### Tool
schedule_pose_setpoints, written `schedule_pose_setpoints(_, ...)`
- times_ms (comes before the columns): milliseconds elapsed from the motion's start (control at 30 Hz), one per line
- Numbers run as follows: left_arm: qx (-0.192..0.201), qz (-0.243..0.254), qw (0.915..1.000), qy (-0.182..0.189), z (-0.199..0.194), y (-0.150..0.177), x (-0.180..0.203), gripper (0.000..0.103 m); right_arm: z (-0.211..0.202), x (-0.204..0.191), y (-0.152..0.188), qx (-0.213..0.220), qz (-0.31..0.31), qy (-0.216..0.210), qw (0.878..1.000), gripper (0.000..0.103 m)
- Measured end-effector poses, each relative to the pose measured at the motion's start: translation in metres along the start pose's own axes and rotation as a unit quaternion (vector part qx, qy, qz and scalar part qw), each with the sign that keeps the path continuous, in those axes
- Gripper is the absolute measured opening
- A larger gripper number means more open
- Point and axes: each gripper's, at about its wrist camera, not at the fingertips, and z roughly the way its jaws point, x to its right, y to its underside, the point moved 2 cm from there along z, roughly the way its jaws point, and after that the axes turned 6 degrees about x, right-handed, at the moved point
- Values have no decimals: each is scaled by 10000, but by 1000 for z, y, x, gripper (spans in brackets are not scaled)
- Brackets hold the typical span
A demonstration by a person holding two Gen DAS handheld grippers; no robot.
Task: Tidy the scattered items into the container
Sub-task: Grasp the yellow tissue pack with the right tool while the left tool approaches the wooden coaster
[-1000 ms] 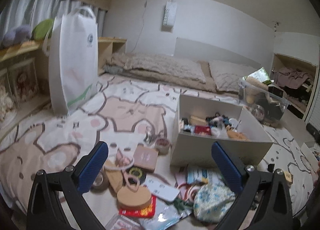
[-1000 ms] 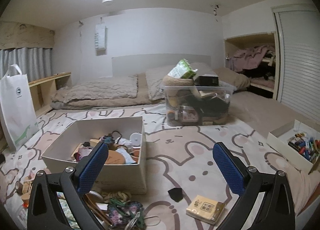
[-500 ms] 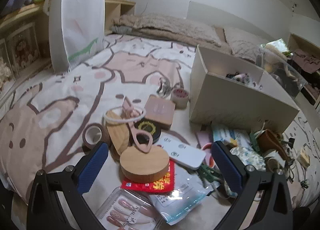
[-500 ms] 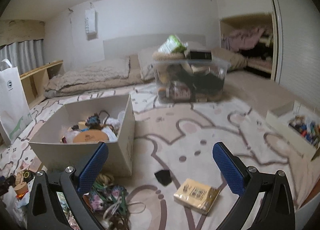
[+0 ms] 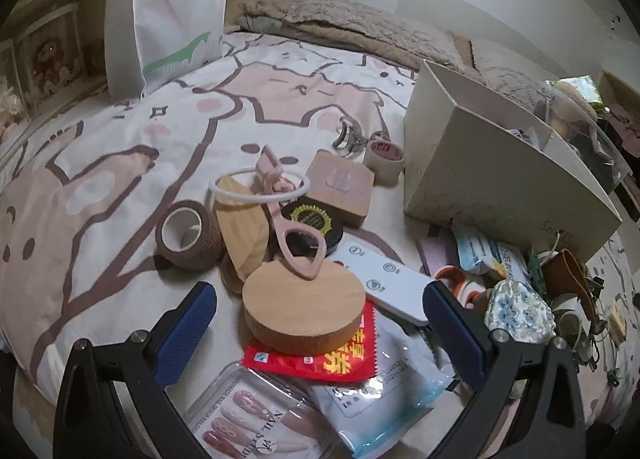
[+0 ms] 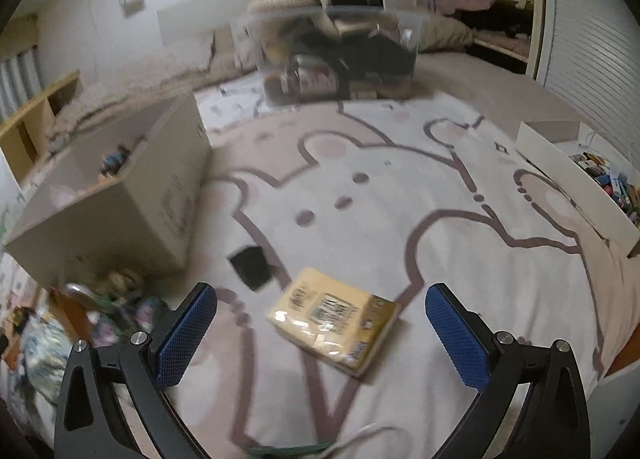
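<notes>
Left hand-held gripper (image 5: 320,333) spread around the disc (image 5: 304,309); pink scissors (image 5: 289,219) rest on it (may slide off). Right hand-held gripper (image 6: 320,333) spread, empty, over the packet (image 6: 334,319).

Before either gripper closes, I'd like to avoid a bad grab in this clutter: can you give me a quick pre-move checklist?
1. Left gripper open: ok.
2. Wooden disc between its fingers: ok.
3. Disc free of other items: not ok, the pink scissors rest on it.
4. Right gripper open: ok.
5. Yellow packet lying alone ahead of it: ok.
6. Room left in the beige box: cannot tell.
</notes>
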Motion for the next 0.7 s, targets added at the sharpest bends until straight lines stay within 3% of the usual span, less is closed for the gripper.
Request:
schedule_pose_setpoints(333,-302,-170,9994,14,13,6,-2,103,34,9,11,-1043,-214,-470,9932,103)
schedule_pose_setpoints(700,-259,64,9996,115,12,9,9,103,29,-3,27,-1761,-47,-1319,9755,103)
